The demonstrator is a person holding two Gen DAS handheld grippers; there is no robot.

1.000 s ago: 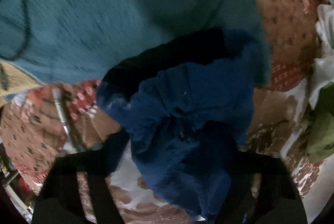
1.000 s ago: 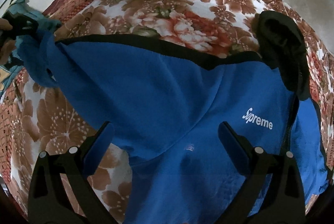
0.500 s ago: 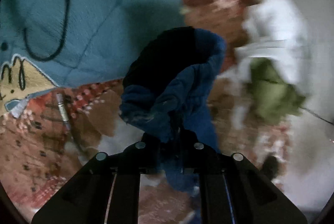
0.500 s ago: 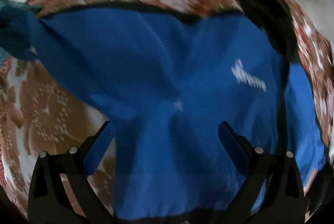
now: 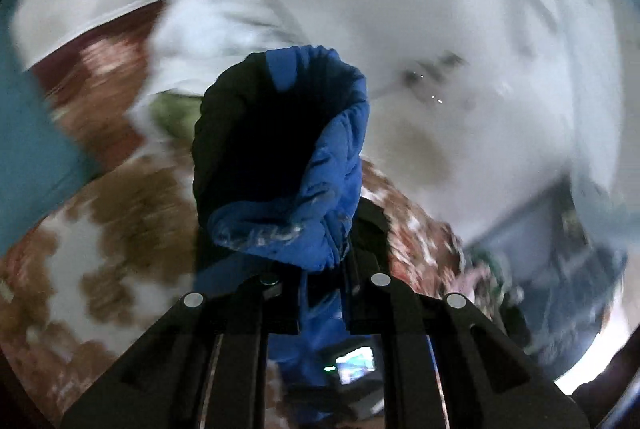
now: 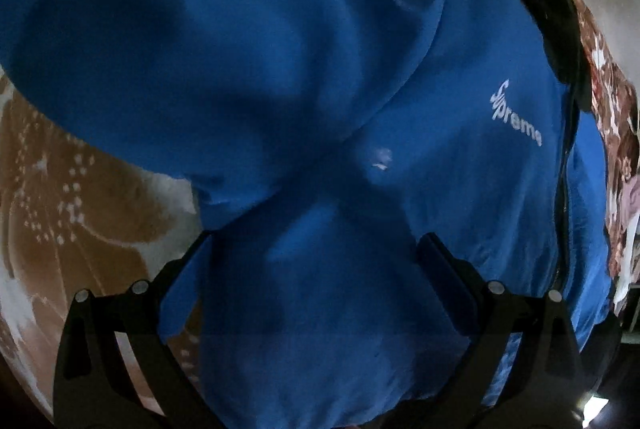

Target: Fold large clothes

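Observation:
A blue jacket (image 6: 280, 77) with black trim and a white "Supreme" logo (image 6: 516, 117) lies spread on a floral bedsheet (image 6: 80, 189). My right gripper (image 6: 316, 261) is open, its fingers straddling blue fabric close below. My left gripper (image 5: 322, 269) is shut on a bunched blue sleeve end with a black cuff (image 5: 280, 149) and holds it lifted above the bed; that view is motion-blurred.
In the left wrist view a white and green garment pile (image 5: 192, 77) lies at the far edge of the bed, a teal cloth (image 5: 28, 149) is at the left, and pale floor (image 5: 440, 29) lies beyond. The jacket's black hood (image 6: 548, 13) rests upper right.
My left gripper closed on the sleeve, lifted it and swung right, away from the teal cloth. My right gripper moved down closer to the jacket, and a blue fold came across it.

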